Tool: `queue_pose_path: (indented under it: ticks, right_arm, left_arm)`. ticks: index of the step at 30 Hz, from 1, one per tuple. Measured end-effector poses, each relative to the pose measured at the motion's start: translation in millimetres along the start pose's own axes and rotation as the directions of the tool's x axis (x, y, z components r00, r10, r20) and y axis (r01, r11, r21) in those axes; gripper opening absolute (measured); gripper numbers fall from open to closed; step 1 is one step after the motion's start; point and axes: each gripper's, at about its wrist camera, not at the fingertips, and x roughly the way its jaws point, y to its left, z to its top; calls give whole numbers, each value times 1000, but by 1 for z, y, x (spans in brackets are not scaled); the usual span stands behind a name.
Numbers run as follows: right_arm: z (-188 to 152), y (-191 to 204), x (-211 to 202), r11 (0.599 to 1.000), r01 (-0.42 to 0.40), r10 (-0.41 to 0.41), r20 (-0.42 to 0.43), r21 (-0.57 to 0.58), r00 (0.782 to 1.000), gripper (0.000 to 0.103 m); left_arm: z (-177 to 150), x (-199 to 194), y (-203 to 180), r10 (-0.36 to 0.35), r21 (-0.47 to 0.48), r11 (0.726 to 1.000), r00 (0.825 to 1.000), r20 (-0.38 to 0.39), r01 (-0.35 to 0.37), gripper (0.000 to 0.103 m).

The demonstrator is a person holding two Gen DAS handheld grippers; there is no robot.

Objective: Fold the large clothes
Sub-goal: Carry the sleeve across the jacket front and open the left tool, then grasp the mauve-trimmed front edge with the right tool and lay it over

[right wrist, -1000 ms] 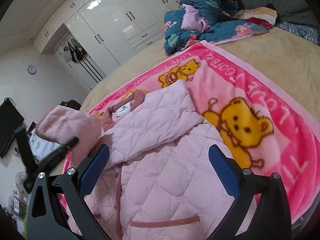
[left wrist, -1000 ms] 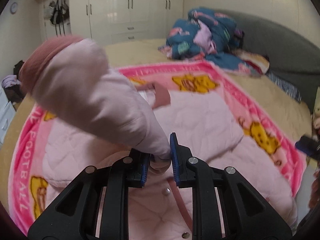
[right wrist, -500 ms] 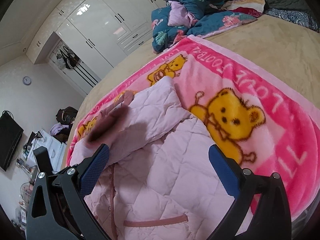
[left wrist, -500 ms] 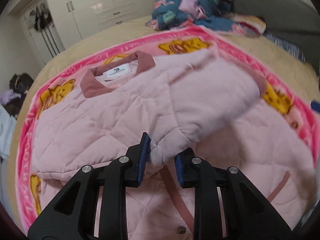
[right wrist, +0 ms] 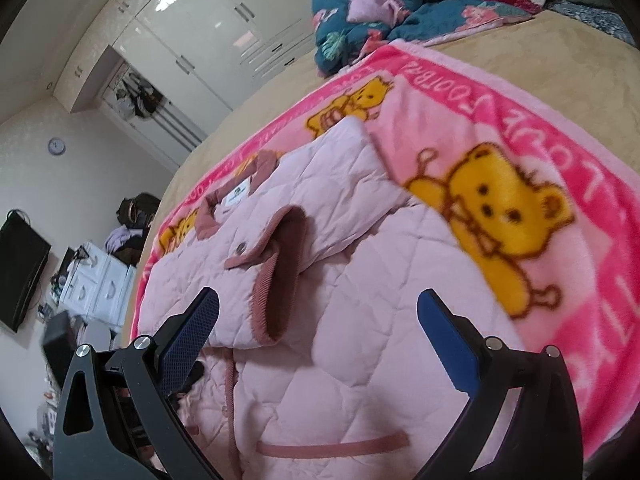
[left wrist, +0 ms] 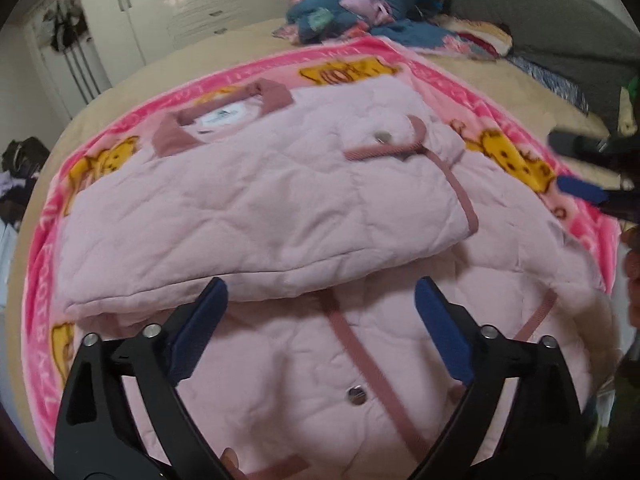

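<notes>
A pale pink quilted jacket (left wrist: 256, 216) with dusty-rose trim lies flat on a pink bear-print blanket (left wrist: 512, 152). Its sleeve (left wrist: 280, 208) is folded across the chest, with the rose cuff (right wrist: 280, 272) lying open toward the right. My left gripper (left wrist: 320, 300) hovers just over the sleeve's near edge, its jaws opening wide with no cloth pinched between them. My right gripper (right wrist: 316, 316) stands open above the jacket's lower body, the cuff lying beyond its fingers. The right gripper's blue fingertips (left wrist: 580, 190) show at the right edge of the left wrist view.
The blanket (right wrist: 520, 128) covers a tan bed (right wrist: 540, 64). A heap of dark floral bedding (left wrist: 360, 8) sits at the far side near the grey headboard (left wrist: 540, 36). White wardrobes (right wrist: 208, 32) line the wall; a white drawer unit (right wrist: 100, 280) and a dark screen (right wrist: 20, 272) stand left of the bed.
The left gripper carried the raised sleeve down across the jacket's chest, then let go of it and spread wide. The right gripper sank a little toward the jacket, staying open.
</notes>
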Motion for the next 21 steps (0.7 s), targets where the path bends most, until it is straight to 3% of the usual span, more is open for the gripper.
queue_pose_path:
  ticks: [9,19,21]
  right_arm:
    - [-13,38,49,999,-47,44,-97,-27,994,99]
    - [-18,46,94,998,-51,57,-146,48,988,98]
    - [-17,46,100,998,-48,55,-145,51,988,90]
  left_arm:
    - [5,-30,79,62,-203,978,997,51,-50,94]
    - [-5,-31,158,106,-356,931,992,67,-75,94]
    - [-6,-27,171,104,-378,923,992,72,-69,94]
